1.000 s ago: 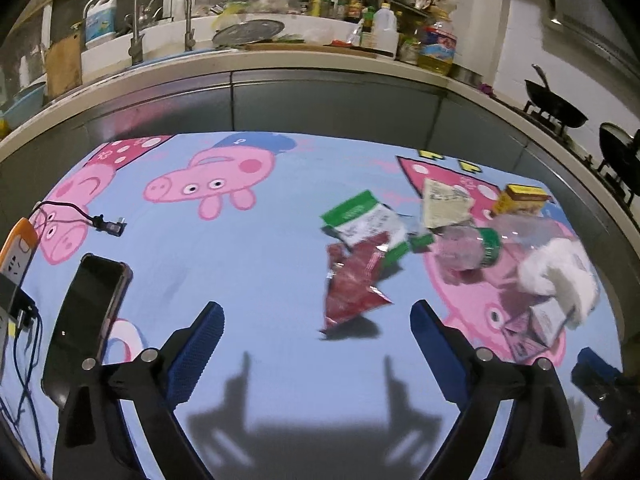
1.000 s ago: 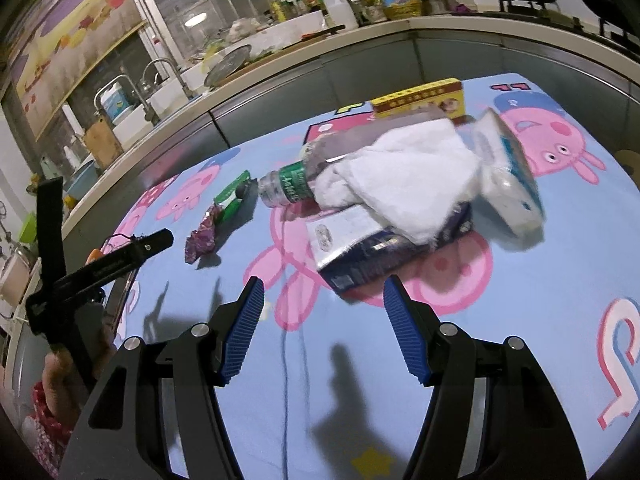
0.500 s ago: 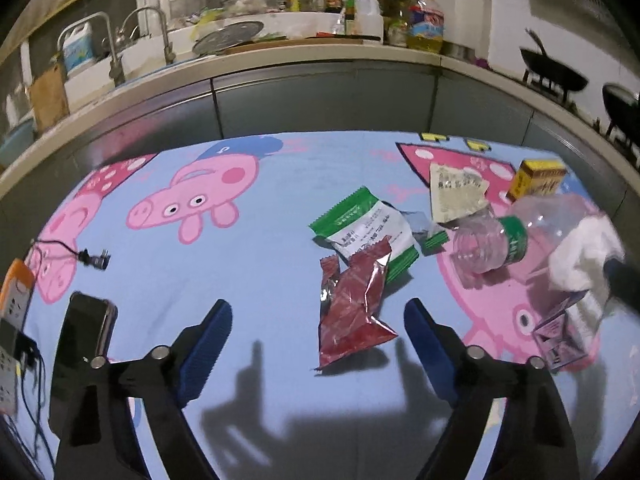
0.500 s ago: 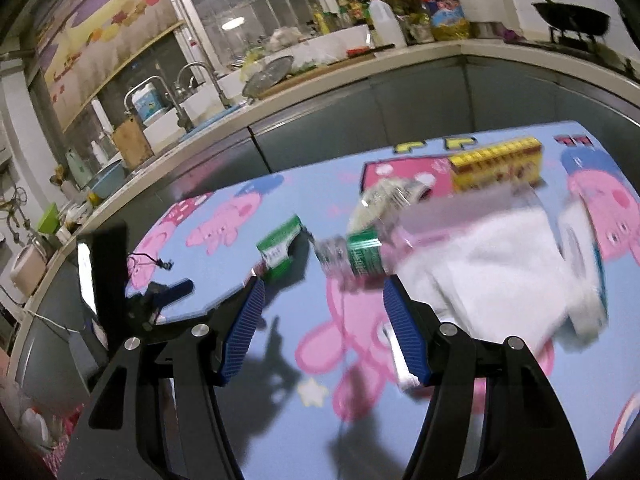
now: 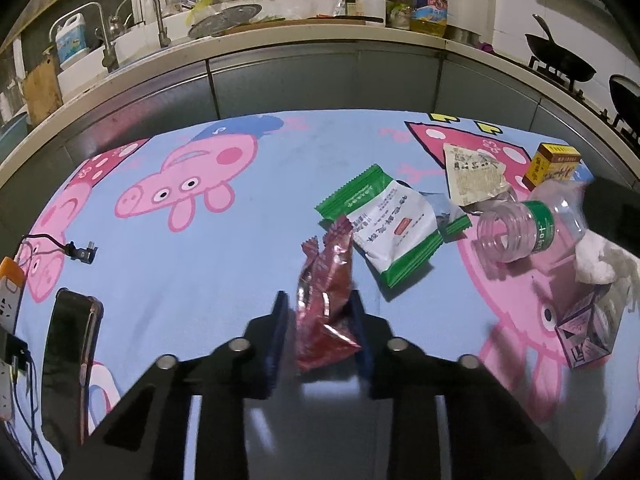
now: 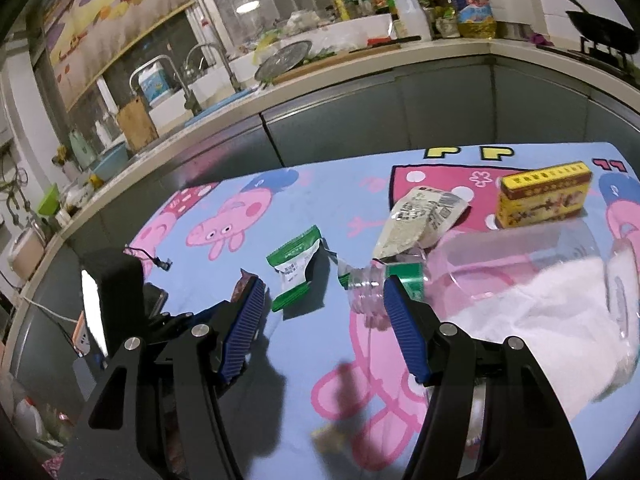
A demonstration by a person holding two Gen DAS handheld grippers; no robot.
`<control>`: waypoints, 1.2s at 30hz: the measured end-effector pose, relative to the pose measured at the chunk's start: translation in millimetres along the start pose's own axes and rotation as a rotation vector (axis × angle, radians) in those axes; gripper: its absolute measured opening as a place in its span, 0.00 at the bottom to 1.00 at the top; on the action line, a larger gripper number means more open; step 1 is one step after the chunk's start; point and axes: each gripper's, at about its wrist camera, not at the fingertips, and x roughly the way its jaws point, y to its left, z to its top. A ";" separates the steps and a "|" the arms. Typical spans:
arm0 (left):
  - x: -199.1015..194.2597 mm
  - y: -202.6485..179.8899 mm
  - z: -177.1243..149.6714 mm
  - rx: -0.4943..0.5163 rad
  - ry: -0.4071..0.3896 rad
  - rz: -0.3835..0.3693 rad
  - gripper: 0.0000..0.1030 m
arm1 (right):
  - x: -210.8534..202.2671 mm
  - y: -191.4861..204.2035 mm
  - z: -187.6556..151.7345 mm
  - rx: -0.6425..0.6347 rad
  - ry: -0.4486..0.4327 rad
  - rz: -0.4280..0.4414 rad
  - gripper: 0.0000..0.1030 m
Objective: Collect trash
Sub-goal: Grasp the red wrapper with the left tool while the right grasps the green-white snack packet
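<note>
My left gripper is shut on a crumpled red snack wrapper on the blue cartoon tablecloth. Just beyond lies a green and white packet, also in the right wrist view. A clear plastic bottle with a green label lies right of it, its open mouth close to my right gripper's right finger. My right gripper is open and empty above the cloth. A white cloth lies against the bottle.
A beige paper packet, a yellow box and a purple carton lie on the right. A phone, power strip and cable sit at the left edge. A kitchen counter stands beyond the table.
My left gripper moved forward over the red wrapper and closed on it. My right gripper swung left and lifted, from the carton and cloth toward the bottle mouth.
</note>
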 end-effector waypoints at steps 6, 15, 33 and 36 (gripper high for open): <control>-2.6 0.6 -0.6 -0.006 -0.007 0.000 0.18 | 55.6 9.8 29.4 -0.104 0.146 -0.017 0.60; -3.6 1.2 -2.9 -0.006 -0.010 0.003 0.17 | 127.3 20.1 47.3 -0.219 0.323 -0.086 0.62; -6.0 7.1 -6.6 -0.024 -0.010 0.019 0.16 | 132.6 27.8 27.2 -0.278 0.331 -0.077 0.02; -7.7 7.7 -8.2 -0.024 -0.009 0.024 0.16 | 116.5 33.0 30.0 -0.270 0.266 -0.040 0.02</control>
